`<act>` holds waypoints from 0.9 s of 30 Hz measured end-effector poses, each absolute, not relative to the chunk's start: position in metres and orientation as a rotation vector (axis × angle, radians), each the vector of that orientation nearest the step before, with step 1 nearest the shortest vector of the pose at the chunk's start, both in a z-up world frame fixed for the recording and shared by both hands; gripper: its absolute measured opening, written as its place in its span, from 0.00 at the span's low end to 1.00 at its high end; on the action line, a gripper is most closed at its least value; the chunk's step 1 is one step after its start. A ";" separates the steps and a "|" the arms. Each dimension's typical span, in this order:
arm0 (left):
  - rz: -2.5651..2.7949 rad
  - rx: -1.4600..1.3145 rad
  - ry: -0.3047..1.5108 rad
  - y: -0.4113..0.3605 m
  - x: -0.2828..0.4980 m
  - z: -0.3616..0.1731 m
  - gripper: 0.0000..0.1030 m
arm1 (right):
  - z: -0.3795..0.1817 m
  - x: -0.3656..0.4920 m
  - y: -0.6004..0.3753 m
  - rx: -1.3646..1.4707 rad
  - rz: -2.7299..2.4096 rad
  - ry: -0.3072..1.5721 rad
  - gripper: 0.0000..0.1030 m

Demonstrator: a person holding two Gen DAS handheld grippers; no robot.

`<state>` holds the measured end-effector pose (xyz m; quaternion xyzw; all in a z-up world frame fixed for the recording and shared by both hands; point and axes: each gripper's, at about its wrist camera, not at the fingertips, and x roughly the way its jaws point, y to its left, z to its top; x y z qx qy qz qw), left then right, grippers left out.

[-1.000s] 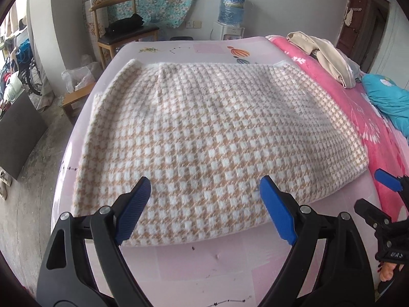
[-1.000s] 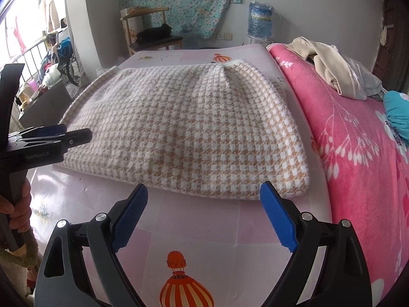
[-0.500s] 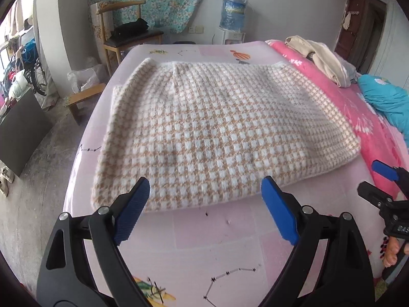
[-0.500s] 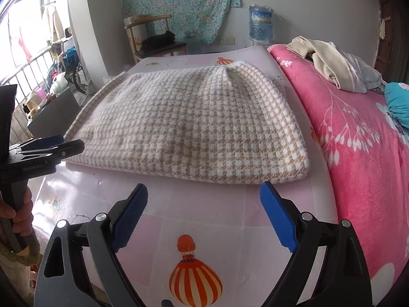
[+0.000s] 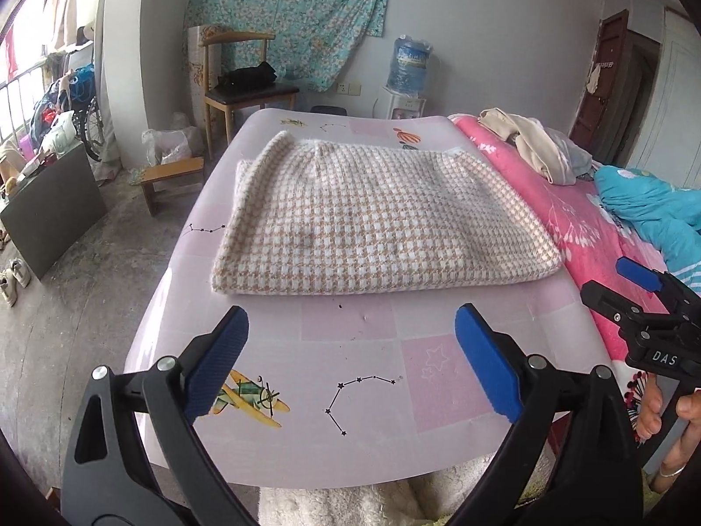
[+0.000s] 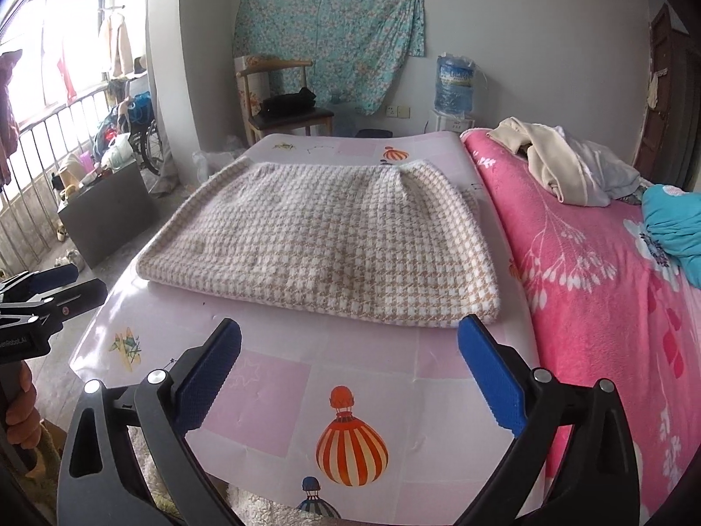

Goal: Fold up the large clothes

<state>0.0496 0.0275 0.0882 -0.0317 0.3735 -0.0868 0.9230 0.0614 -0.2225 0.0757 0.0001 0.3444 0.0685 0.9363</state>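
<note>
A folded beige-and-white houndstooth knit garment lies flat mid-frame on the pale pink patterned bed sheet. Left tongs and right tongs gape wide and empty at the bottom, apart from it.

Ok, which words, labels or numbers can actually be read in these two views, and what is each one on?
"DAS": white letters on the right gripper body, left wrist view.
"...Robot.AI", start cut off: on the left gripper body, right wrist view.
Water bottle label: blurred, unreadable.
Paper on the door: too small to read.
</note>
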 end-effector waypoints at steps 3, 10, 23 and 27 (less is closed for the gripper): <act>-0.215 -0.140 0.777 0.031 0.050 0.104 0.90 | 0.089 0.051 -0.231 0.038 0.180 0.703 0.94; -0.165 -0.062 0.723 0.013 0.053 0.136 0.92 | 0.119 0.023 -0.257 0.025 0.021 0.628 0.94; -0.127 0.088 0.694 -0.050 0.069 0.119 0.92 | 0.131 0.036 -0.282 -0.015 -0.142 0.607 0.94; -0.138 0.138 0.693 -0.061 0.074 0.112 0.92 | 0.115 0.053 -0.281 0.053 -0.111 0.633 0.94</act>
